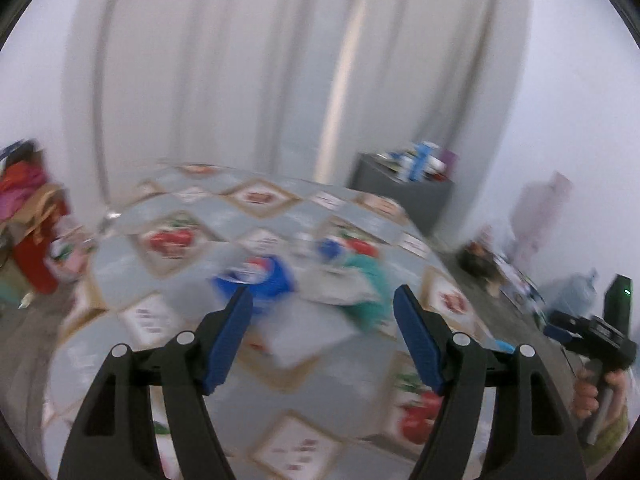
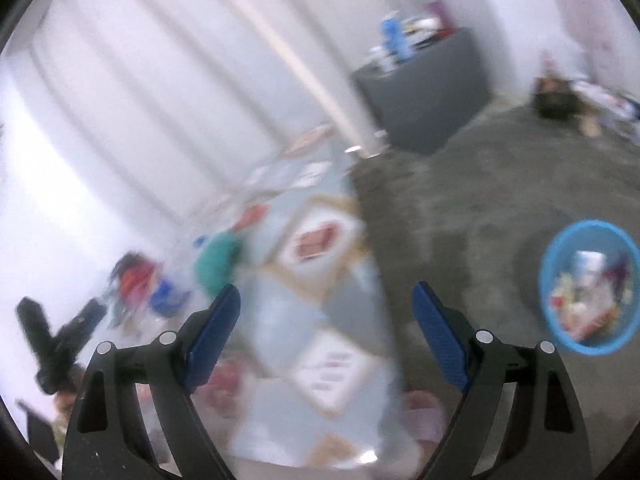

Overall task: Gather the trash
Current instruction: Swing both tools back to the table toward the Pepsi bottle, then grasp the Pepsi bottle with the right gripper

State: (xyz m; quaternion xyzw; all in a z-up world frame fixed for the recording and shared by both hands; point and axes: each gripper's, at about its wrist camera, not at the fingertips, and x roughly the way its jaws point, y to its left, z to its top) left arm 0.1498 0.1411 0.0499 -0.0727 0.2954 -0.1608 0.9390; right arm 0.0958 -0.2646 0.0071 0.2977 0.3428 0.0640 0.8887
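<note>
**Both grippers empty above the table; trash lies ahead of your left one.**

Your left gripper is spread with nothing between its pads, and so is your right gripper. On the patterned table, the blue wrapper sits at 11 o'clock from the left jaws, the teal piece at 1 o'clock; blur hides their long axes. I count two pieces clearly, perhaps more. One blue bin sits at 3 o'clock of your right gripper, already holding trash. Your left hand looks nearer.

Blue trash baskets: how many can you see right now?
1. The blue basket stands on the grey floor right of the table, already holding trash, seen only from the right wrist. Blur may hide others.
</note>
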